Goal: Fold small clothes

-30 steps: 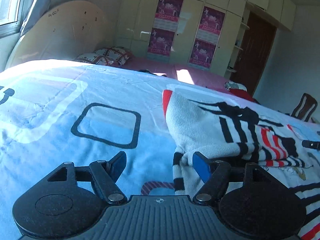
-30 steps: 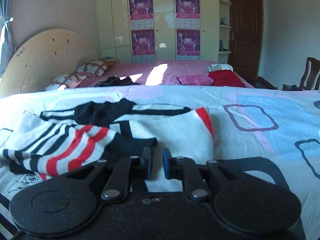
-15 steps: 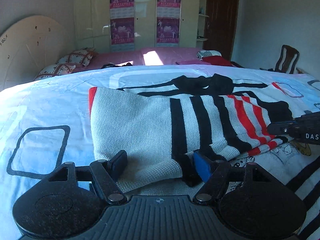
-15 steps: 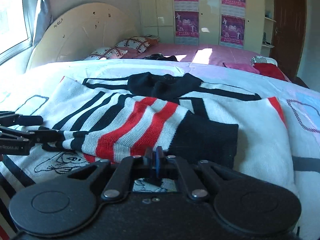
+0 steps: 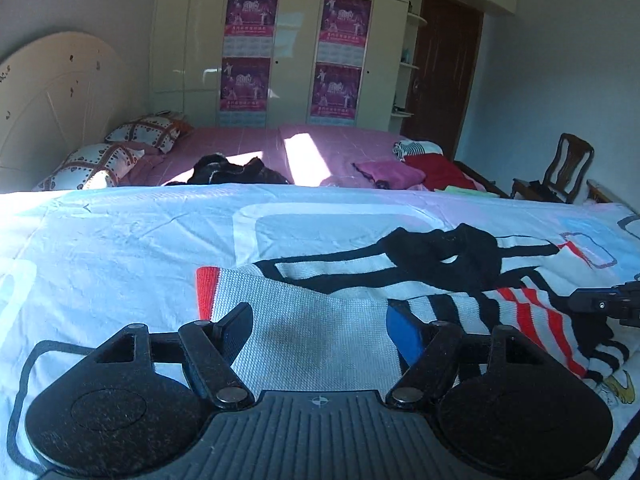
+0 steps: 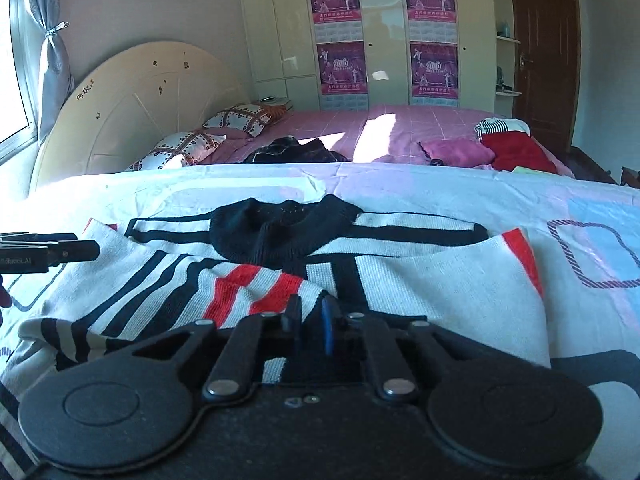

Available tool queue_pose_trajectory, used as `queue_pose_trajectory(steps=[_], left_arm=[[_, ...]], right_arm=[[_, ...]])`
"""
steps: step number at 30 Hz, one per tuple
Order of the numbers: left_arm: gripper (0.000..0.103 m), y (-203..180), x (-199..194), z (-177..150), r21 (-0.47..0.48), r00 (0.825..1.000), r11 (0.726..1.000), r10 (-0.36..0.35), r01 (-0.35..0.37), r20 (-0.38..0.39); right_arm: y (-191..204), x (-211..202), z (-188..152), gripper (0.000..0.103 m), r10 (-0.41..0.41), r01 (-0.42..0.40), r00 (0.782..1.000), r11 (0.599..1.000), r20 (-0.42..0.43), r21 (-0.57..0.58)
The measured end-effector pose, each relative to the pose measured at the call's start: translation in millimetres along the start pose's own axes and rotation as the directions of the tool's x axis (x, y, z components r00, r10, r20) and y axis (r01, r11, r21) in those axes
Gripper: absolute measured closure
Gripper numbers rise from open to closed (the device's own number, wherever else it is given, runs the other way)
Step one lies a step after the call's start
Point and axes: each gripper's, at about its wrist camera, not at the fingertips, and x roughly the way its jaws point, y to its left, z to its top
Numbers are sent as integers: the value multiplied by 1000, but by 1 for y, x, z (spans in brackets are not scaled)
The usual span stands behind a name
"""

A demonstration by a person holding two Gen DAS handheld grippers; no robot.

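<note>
A small white knit sweater (image 5: 312, 320) with black and red stripes and a black collar lies on the blue and white bedsheet (image 5: 120, 240). Both sleeves are folded in over its body. My left gripper (image 5: 320, 324) is open and empty, its jaws wide apart over the sweater's left folded edge. My right gripper (image 6: 312, 320) has its jaws a narrow gap apart, low over the striped sleeve (image 6: 256, 288) of the sweater (image 6: 420, 280); I cannot tell if cloth is between them. Each gripper's tips show at the edge of the other's view.
A second bed with a pink cover (image 6: 400, 128) stands behind, with pillows (image 6: 240, 116), a dark garment (image 6: 296, 150) and red and pink clothes (image 6: 512, 152). A wardrobe with posters (image 6: 340, 32) lines the far wall. A wooden chair (image 5: 560, 172) stands at the right.
The right gripper has slid left across the sweater, clamped tight half a second ago, and now shows a small gap between its jaws. The left gripper swung right over the sweater's edge, staying open.
</note>
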Motion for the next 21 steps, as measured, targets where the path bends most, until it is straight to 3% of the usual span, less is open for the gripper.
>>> queue_pose_trajectory(steps=[2, 3, 4, 8, 10, 12, 15, 16, 19, 20, 21], left_arm=[[29, 9, 22, 1, 6, 999, 1000, 17, -17, -38], [29, 13, 34, -1, 14, 996, 998, 60, -59, -70], [27, 17, 41, -4, 26, 994, 997, 71, -69, -78], [23, 18, 42, -6, 30, 995, 997, 73, -71, -65], [23, 14, 33, -2, 50, 996, 995, 84, -82, -39], [23, 15, 27, 1, 55, 998, 997, 59, -58, -9], [20, 23, 46, -1, 72, 996, 996, 56, -51, -72], [10, 27, 47, -3, 52, 996, 998, 50, -47, -68], [7, 42, 48, -3, -36, 995, 999, 35, -39, -94], [7, 39, 40, -3, -14, 995, 998, 60, -61, -84], [7, 36, 31, -4, 7, 995, 998, 67, -67, -68]], right_arm=[[-1, 12, 1, 94, 9, -9, 1000, 1000, -17, 19], [1, 20, 0, 95, 6, -5, 1000, 1000, -29, 22], [1, 27, -1, 99, -13, 14, 999, 1000, -43, 17], [-4, 36, 4, 103, -46, 49, 998, 996, -42, 72], [3, 30, 10, 93, -45, 45, 999, 997, -9, 60], [12, 26, 13, 93, -11, 10, 1000, 1000, 27, 25], [29, 37, 14, 94, 52, -52, 999, 998, -10, -34], [33, 46, 12, 95, 27, -30, 998, 997, -49, -66], [27, 47, 8, 97, 0, -2, 999, 999, -48, -47], [25, 39, 9, 95, -31, 30, 999, 998, -29, -49], [20, 25, 10, 83, -74, 74, 997, 996, 18, -46]])
